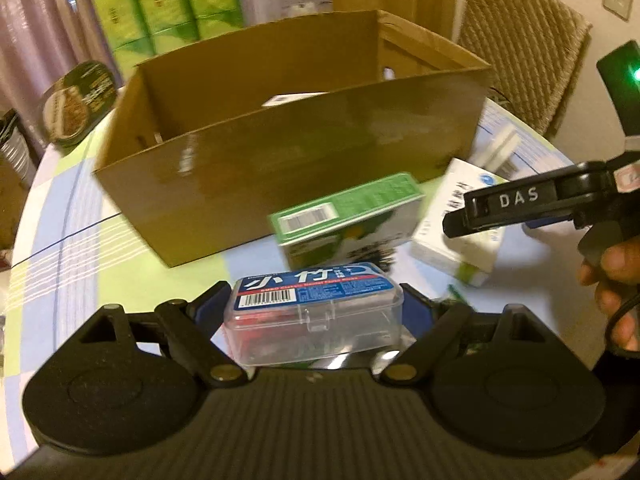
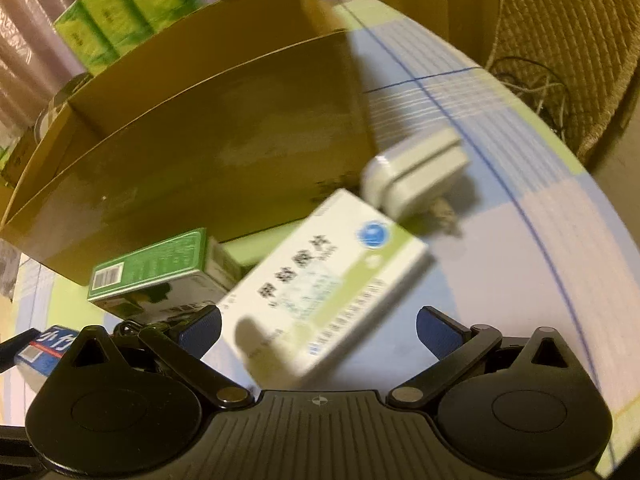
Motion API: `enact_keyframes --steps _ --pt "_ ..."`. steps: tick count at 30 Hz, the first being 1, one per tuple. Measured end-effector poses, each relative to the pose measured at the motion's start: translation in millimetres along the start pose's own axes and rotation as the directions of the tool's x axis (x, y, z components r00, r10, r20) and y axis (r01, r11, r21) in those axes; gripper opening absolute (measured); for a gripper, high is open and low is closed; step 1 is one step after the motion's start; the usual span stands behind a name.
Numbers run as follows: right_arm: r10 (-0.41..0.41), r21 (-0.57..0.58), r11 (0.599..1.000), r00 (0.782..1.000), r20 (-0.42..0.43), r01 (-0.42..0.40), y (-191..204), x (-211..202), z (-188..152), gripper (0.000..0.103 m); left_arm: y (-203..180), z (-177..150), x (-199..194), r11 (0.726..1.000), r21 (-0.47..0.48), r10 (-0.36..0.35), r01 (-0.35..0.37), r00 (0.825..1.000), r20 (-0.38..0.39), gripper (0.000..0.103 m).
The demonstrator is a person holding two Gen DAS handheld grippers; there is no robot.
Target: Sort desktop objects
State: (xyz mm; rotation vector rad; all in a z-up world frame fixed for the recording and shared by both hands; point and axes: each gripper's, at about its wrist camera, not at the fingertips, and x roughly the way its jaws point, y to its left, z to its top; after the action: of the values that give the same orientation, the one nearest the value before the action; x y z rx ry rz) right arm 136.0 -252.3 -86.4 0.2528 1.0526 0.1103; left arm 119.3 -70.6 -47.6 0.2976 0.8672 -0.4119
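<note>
A clear plastic box [image 1: 316, 312] with a blue and red label sits between the blue pads of my left gripper [image 1: 314, 304], which is shut on its two ends. The same box shows at the lower left of the right wrist view [image 2: 44, 344]. My right gripper [image 2: 318, 330] is open above a white medicine box [image 2: 324, 288] that lies on the table; the pads do not press on it. From the left wrist view, one finger of the right gripper [image 1: 500, 208] hangs over that white box [image 1: 452, 236]. A green carton [image 1: 352, 216] lies between both boxes and the open cardboard box [image 1: 280, 168].
A white plug adapter [image 2: 416, 172] lies right of the cardboard box [image 2: 200, 160]. Green tissue packs [image 1: 168, 4] and a round tin [image 1: 76, 104] stand behind it. A wicker chair [image 1: 520, 40] is at the back right. The checked tablecloth [image 2: 500, 240] reaches the table's round edge.
</note>
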Motion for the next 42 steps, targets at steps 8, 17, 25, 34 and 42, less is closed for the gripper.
enact_keyframes --steps 8,17,25,34,42 --pt "-0.053 0.04 0.998 0.999 -0.004 0.053 17 23 3 0.101 22 -7 -1 0.999 -0.045 -0.01 0.01 1.0 0.009 0.085" --pt "-0.093 -0.056 0.994 0.996 0.002 0.093 24 30 9 0.101 24 -15 0 0.997 -0.071 -0.032 0.033 0.999 0.015 0.085" --pt "-0.125 -0.059 0.99 0.992 -0.004 0.125 -8 19 5 0.101 18 -14 -2 0.997 -0.063 -0.047 0.048 0.999 0.022 0.085" --pt "-0.11 -0.028 0.993 0.994 0.007 0.11 -18 22 13 0.101 10 -12 0 0.997 -0.057 -0.059 0.06 0.998 0.02 0.086" --pt "-0.145 -0.141 0.979 0.989 0.015 0.146 -15 13 0 0.073 6 -11 0 0.997 -0.04 -0.061 0.062 0.998 0.02 0.086"
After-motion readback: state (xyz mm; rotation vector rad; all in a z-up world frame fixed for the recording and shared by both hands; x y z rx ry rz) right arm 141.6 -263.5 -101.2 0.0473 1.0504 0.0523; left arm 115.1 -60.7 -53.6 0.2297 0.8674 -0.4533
